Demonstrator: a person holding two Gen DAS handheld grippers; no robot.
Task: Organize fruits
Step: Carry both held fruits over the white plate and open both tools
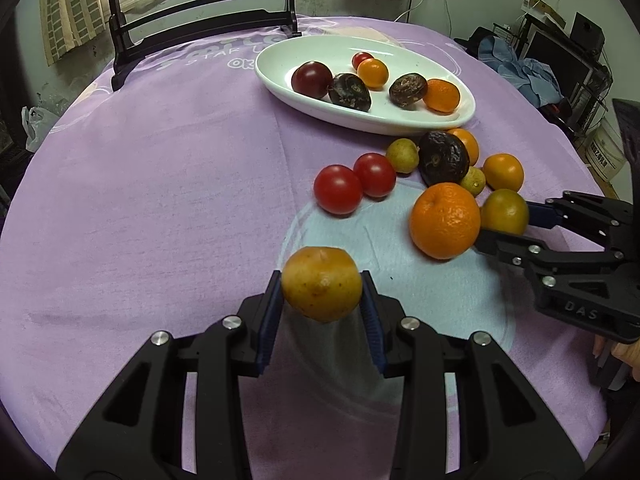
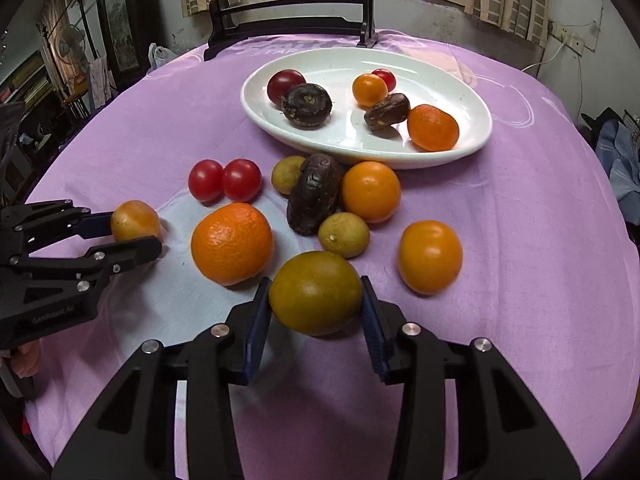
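My left gripper [image 1: 322,294] is shut on a yellow-brown fruit [image 1: 322,288] and holds it above the cloth; it also shows in the right wrist view [image 2: 134,220]. My right gripper [image 2: 316,300] is shut on a green-brown fruit [image 2: 316,292], which also shows in the left wrist view [image 1: 505,211]. A white oval plate [image 2: 472,92] at the back holds several fruits. Loose on the cloth lie a big orange [image 2: 232,242], two red tomatoes [image 2: 224,180], a dark wrinkled fruit [image 2: 314,196], small oranges [image 2: 371,191] and small green fruits [image 2: 343,234].
A purple cloth [image 1: 160,200] covers the round table. A black wooden stand [image 1: 192,24] is at the table's far edge behind the plate. Room clutter lies beyond the table's right side [image 1: 560,64].
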